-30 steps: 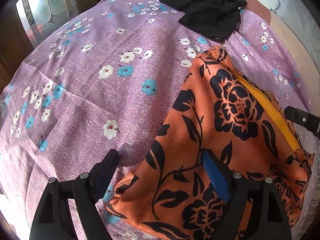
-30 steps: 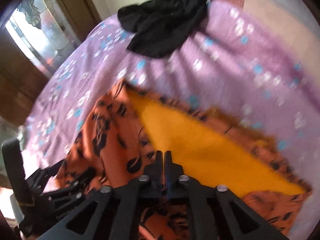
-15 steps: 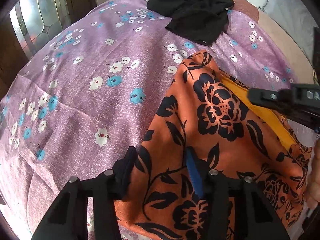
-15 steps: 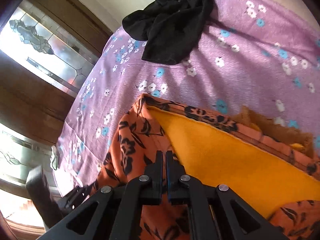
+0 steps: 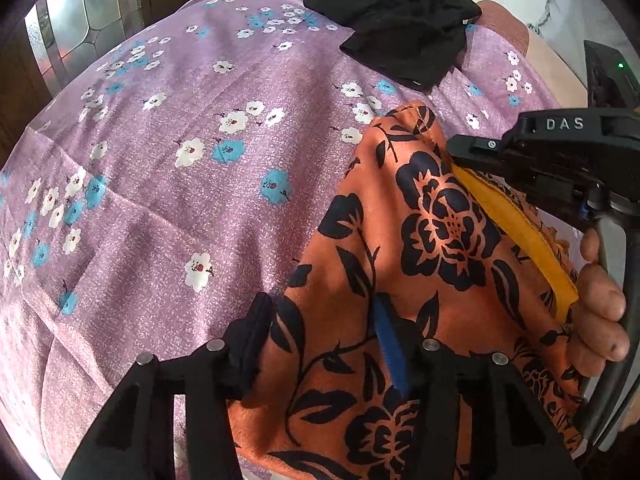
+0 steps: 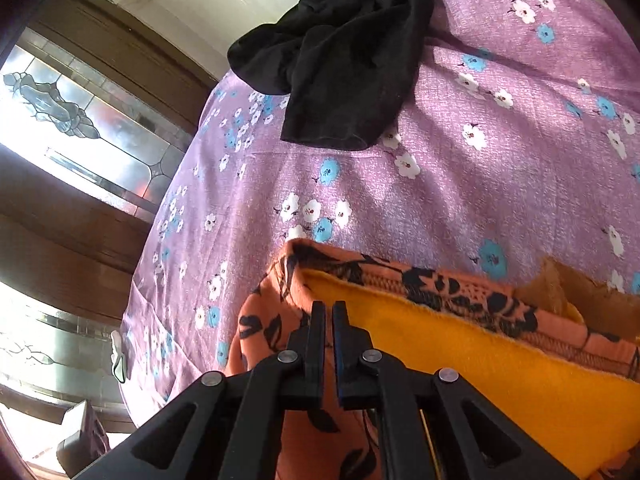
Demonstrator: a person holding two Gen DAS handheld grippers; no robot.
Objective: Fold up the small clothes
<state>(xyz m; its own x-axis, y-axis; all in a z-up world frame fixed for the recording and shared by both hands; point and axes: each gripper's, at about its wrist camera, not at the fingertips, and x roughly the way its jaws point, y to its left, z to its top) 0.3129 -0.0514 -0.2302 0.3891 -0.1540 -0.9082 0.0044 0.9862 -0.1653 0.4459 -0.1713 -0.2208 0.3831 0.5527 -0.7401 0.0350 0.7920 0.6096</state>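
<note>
Your left gripper (image 5: 320,344) stands with its jaws wide apart, and a fold of the orange floral garment (image 5: 424,240) lies between them: the black pad sits at the cloth's left edge, the blue-padded finger over the print. Whether either pad presses the cloth, you cannot tell from this view. Your right gripper (image 6: 328,316) has its jaws drawn narrow, with only a thin slit between the fingers, and they rest at the orange edge where the yellow lining (image 6: 500,368) begins; whether cloth is pinched in that slit is not clear.

Only your left camera shows the right tool from outside (image 5: 520,148), with your right hand (image 5: 600,300) wrapped on its handle and its tip just above the garment's upper corner. Only your right camera shows the yellow lining as a broad panel; from the left it is a thin strip. Both show the garment on the purple flowered sheet (image 5: 160,200), well apart from the black garment (image 5: 400,36) at the far end.
</note>
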